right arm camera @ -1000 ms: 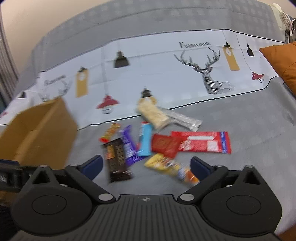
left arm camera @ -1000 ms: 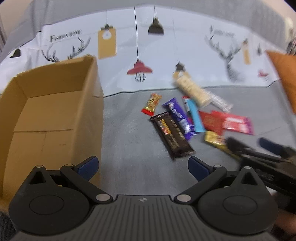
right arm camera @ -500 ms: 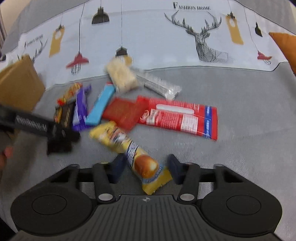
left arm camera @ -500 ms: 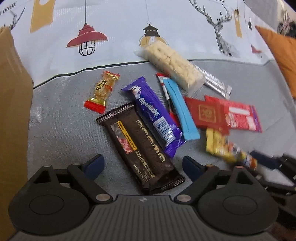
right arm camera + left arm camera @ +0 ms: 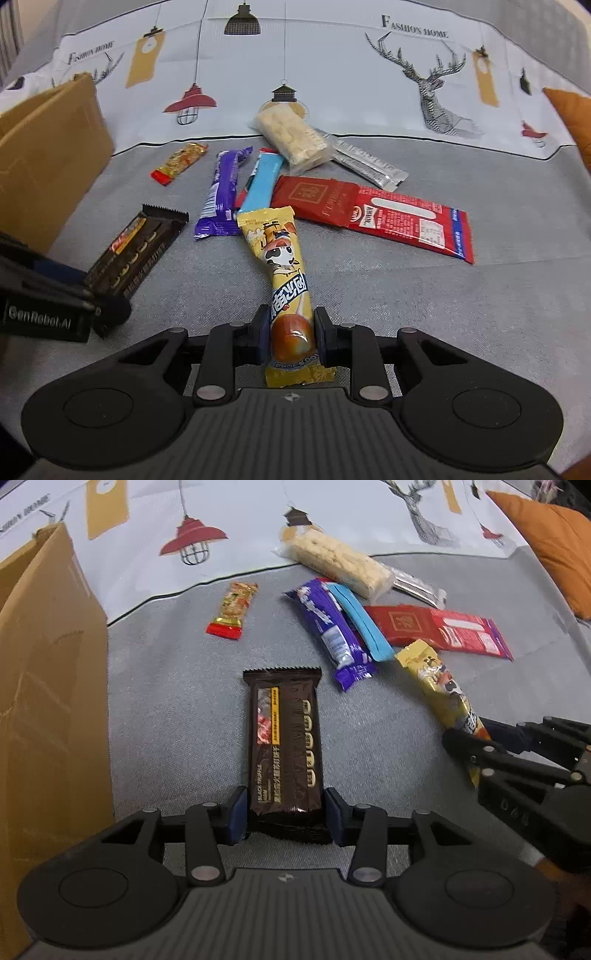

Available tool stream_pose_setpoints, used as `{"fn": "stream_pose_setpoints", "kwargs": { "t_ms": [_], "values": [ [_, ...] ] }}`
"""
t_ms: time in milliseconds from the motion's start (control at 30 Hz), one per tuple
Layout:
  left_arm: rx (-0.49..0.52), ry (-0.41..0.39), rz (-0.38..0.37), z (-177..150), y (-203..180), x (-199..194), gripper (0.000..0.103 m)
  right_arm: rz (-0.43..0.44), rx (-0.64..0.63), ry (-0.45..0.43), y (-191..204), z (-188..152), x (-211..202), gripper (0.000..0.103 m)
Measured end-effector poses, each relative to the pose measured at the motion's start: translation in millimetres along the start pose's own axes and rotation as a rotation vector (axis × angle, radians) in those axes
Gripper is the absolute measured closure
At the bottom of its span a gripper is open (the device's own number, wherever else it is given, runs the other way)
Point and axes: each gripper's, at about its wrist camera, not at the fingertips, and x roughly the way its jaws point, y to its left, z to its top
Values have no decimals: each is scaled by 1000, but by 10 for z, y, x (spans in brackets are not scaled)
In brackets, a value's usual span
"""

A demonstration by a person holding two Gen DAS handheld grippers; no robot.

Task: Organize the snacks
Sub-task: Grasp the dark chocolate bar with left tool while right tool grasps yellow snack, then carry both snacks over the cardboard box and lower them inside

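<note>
My left gripper [image 5: 283, 814] is shut on the near end of a dark brown chocolate bar [image 5: 283, 734] that lies on the grey cloth; the bar also shows in the right wrist view [image 5: 136, 247]. My right gripper [image 5: 289, 334] is shut on the near end of a yellow snack stick [image 5: 284, 273], also seen in the left wrist view [image 5: 439, 686]. A cardboard box [image 5: 44, 686] stands to the left. Beyond lie a purple bar [image 5: 223, 188], a blue bar [image 5: 262, 181], a small gold-and-red candy [image 5: 179, 163], a red packet [image 5: 373, 212], a rice-cracker pack [image 5: 291, 138] and a silver sachet [image 5: 365, 162].
The snacks lie on a grey cloth with a white printed band [image 5: 332, 74] of lamps and deer behind. An orange cushion [image 5: 546, 539] sits at the far right. The box [image 5: 48, 147] is at the left of the right wrist view.
Both grippers came down onto the cloth and closed: the left on the chocolate bar, which now points straight away, the right on the yellow snack stick.
</note>
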Motion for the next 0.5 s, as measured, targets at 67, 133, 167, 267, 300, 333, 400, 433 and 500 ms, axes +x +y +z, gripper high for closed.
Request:
{"fn": "stream_pose_setpoints", "kwargs": {
  "t_ms": [67,133,167,267,300,333,400,433,500],
  "values": [
    [-48,15,-17,72,-42,26,35,35,20,4,-71,36,42,76],
    [-13,22,-73,173,-172,70,32,36,-3,-11,-70,34,88,74],
    [34,4,-43,216,-264,96,33,39,-19,-18,-68,42,97,75],
    [107,-31,19,279,-395,189,35,44,-2,-29,-123,58,129,75],
    [90,-26,6,309,-394,178,46,50,14,-32,-148,61,137,75],
    [89,-22,-4,327,-408,158,53,58,24,-34,-171,65,134,75],
    [115,-24,18,319,-462,117,59,46,22,-45,-166,63,120,78],
    [122,-27,26,293,-479,97,59,31,36,-54,-176,66,107,78],
    [116,-33,24,239,-484,46,59,46,78,-67,-234,79,88,78]
  ]
}}
